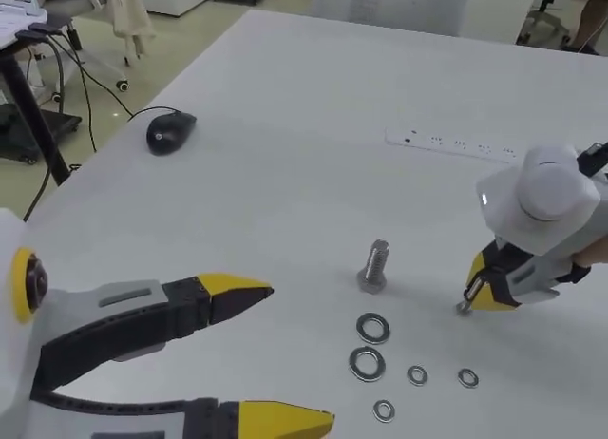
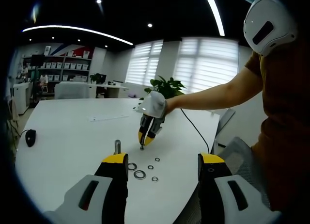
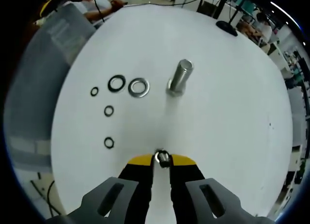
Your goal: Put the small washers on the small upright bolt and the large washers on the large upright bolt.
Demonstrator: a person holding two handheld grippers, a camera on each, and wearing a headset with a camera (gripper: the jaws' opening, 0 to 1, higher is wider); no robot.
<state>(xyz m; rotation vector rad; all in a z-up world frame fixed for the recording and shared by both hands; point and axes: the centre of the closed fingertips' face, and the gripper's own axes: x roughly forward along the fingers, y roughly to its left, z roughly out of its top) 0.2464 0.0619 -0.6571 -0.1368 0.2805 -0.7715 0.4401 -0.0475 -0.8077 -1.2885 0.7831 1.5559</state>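
**Head view:** the large bolt (image 1: 374,266) stands on the desk (image 1: 285,173) head down, its long axis vertical and its shank pointing up. Two large washers (image 1: 372,328) and three small washers (image 1: 417,374) lie flat nearby. The left claw (image 1: 299,355) gapes wide.

**Left gripper view:** the right claw (image 2: 145,139) points down and pinches the small bolt (image 2: 142,147), whose axis is near vertical with its lower end at the desk.

**Right gripper view:** the small bolt sits between the narrowed jaws, apart from the large bolt.
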